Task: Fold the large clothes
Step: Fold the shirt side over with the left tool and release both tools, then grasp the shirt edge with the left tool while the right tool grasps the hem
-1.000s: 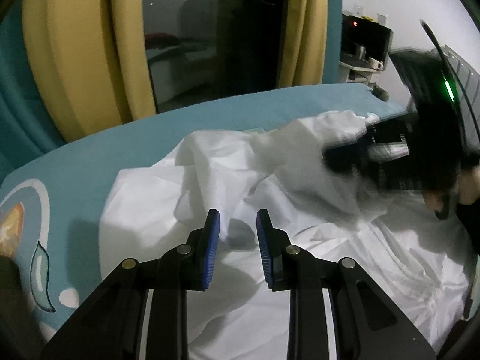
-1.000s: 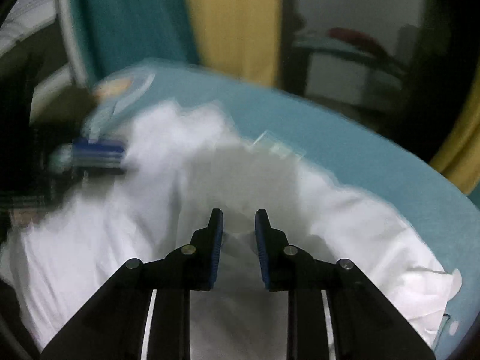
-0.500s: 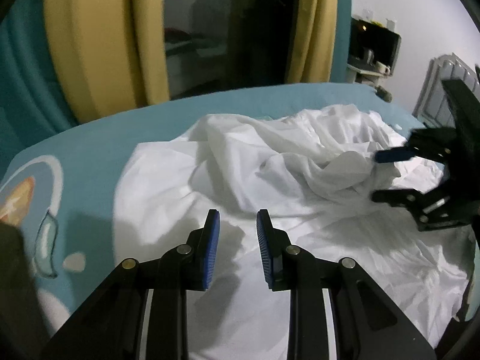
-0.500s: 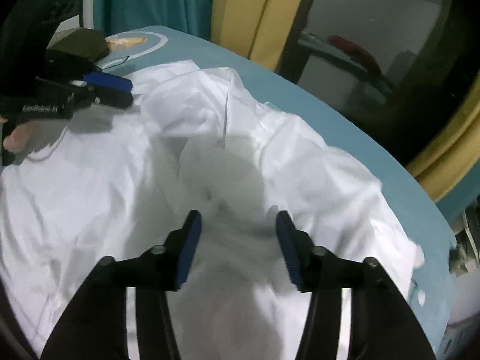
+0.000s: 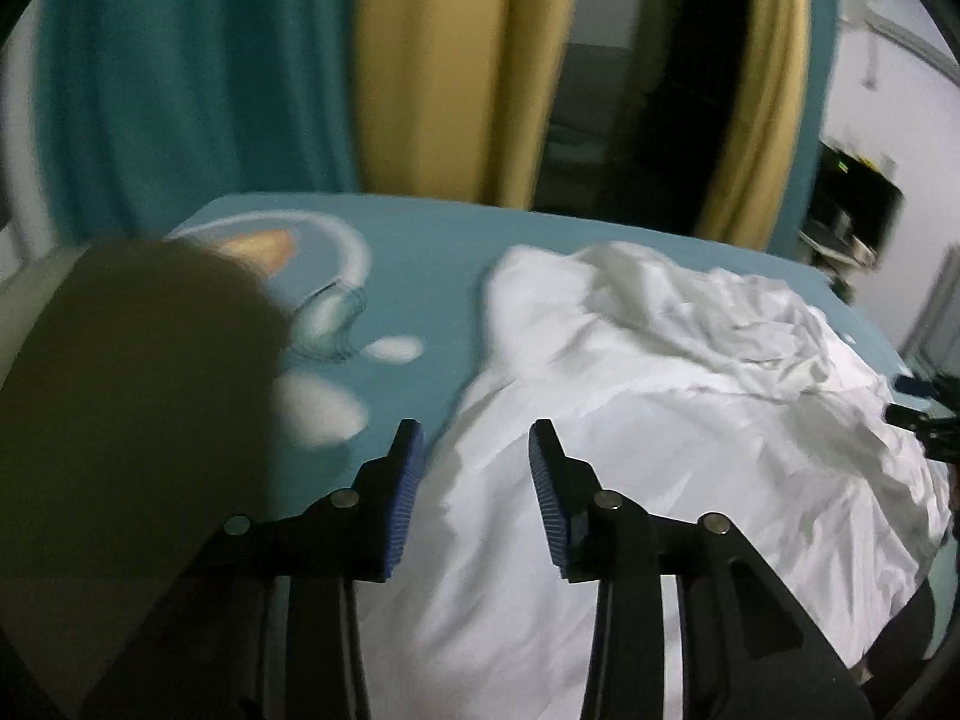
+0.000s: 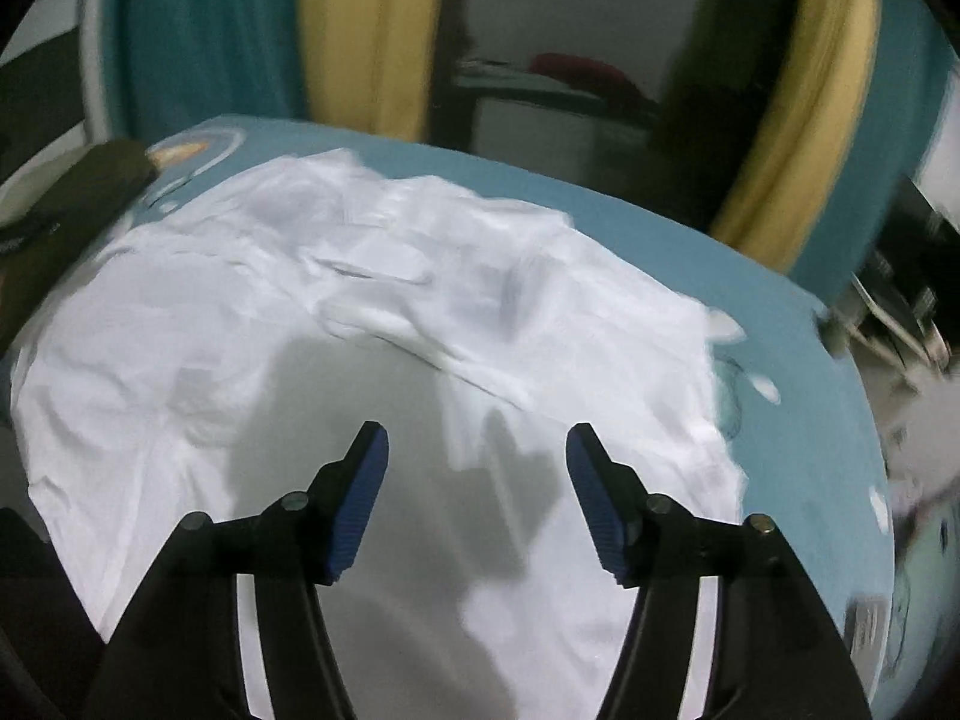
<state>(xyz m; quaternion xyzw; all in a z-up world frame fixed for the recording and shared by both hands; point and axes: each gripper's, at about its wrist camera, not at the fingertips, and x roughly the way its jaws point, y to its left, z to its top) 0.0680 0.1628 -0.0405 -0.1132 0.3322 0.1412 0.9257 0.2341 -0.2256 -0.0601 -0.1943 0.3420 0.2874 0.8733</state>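
The large white cotton garment point(image 6: 372, 324) lies rumpled on the teal bed sheet point(image 5: 432, 240), and nothing grips it now. A second ago both tools had their pads close together low over the cloth; since then each has let go and swung outward along the garment, the left one toward its left edge, the right one toward the right side. I judge one fold or smoothing pass to be over and the hands to be seeking fresh hold-points on the hem or sides.

The garment looks soft and thin, creased all over, with a bunched ridge of loose folds near its far end in the left wrist view and a flatter, broader spread in the right wrist view. Its near part runs under both tools.

The left tool point(image 5: 475, 483) has its jaws opening, blue pads apart, straddling the cloth's left border with nothing pinched. The right tool point(image 6: 477, 489) is also opening, spread wide above the white fabric, empty.

Beyond lie a dark olive cushion point(image 5: 120, 420), the sheet's printed planet motif, and yellow and teal curtains point(image 5: 456, 72)
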